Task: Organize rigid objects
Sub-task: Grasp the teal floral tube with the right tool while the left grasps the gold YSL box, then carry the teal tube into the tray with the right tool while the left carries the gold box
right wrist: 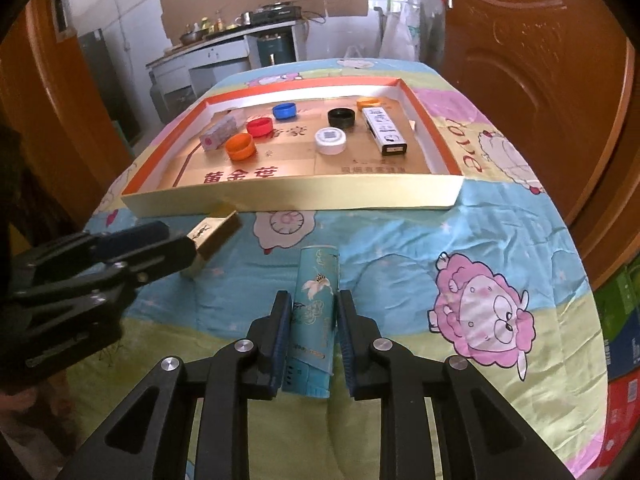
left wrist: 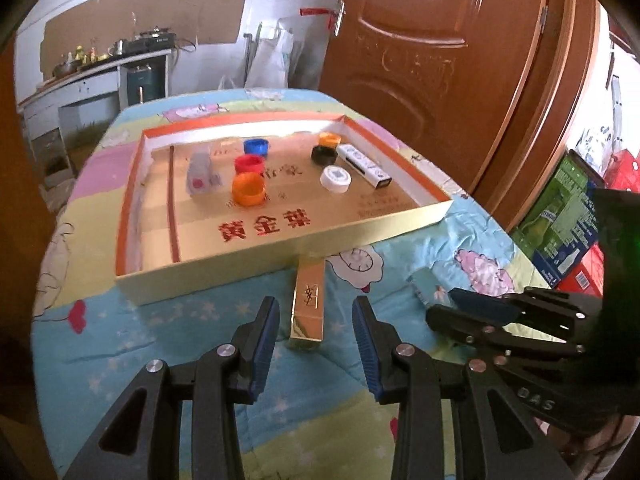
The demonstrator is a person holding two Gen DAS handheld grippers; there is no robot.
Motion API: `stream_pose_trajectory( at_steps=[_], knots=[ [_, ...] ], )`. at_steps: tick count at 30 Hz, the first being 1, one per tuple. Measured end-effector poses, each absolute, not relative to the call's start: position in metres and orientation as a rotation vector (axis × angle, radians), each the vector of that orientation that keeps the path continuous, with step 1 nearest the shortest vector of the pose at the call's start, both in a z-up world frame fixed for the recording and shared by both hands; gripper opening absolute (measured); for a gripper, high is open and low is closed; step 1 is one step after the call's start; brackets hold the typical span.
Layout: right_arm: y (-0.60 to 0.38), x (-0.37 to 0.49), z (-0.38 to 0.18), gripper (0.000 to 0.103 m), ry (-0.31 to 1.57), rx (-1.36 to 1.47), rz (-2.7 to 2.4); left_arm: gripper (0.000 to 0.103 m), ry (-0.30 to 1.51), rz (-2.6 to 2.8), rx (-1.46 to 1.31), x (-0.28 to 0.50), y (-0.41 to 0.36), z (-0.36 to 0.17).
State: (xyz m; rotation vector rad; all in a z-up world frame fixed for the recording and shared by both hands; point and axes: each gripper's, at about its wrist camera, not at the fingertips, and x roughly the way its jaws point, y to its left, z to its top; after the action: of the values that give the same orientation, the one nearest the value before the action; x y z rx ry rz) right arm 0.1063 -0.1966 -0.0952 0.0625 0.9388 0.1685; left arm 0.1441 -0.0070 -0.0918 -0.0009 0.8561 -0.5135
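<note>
A shallow gold box tray [left wrist: 280,256] [right wrist: 296,200] lies on the cartoon-print cloth and holds several bottle caps, a white-black box [left wrist: 364,166] [right wrist: 386,130] and a pale pink box [left wrist: 200,172] [right wrist: 220,132]. A gold YSL box [left wrist: 308,304] [right wrist: 214,236] lies before the tray; my left gripper [left wrist: 316,304] is open with its fingers on either side of it. A teal box [right wrist: 314,320] lies between the open fingers of my right gripper [right wrist: 314,300], close to both pads. In the left wrist view the right gripper [left wrist: 472,312] hides most of the teal box.
A brown door [left wrist: 440,60] stands at the right. Stacked green and red cartons [left wrist: 568,216] sit beside the table's right edge. A kitchen counter [right wrist: 224,40] with pots is far behind. The table's edge curves close on both sides.
</note>
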Motion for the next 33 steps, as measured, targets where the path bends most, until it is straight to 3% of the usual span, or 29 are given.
stream_pose_trajectory(
  at_steps=[6, 9, 13, 33],
  knots=[
    [-0.2, 0.106, -0.097, 0.023, 0.938, 0.069, 0.193, 0.038, 0.905, -0.466, 0.015, 0.16, -0.016, -0.107],
    [-0.204, 0.106, -0.097, 0.023, 0.929, 0.072, 0.195, 0.025, 0.912, -0.454, -0.023, 0.164, -0.013, -0.108],
    [-0.207, 0.107, -0.097, 0.023, 0.933, 0.089, 0.202, 0.02, 0.908, -0.446, -0.046, 0.164, -0.01, -0.109],
    [-0.199, 0.105, -0.071, 0.023, 0.872, 0.082, 0.243, 0.019, 0.736, -0.394, -0.135, 0.126, 0.013, -0.047]
  ],
)
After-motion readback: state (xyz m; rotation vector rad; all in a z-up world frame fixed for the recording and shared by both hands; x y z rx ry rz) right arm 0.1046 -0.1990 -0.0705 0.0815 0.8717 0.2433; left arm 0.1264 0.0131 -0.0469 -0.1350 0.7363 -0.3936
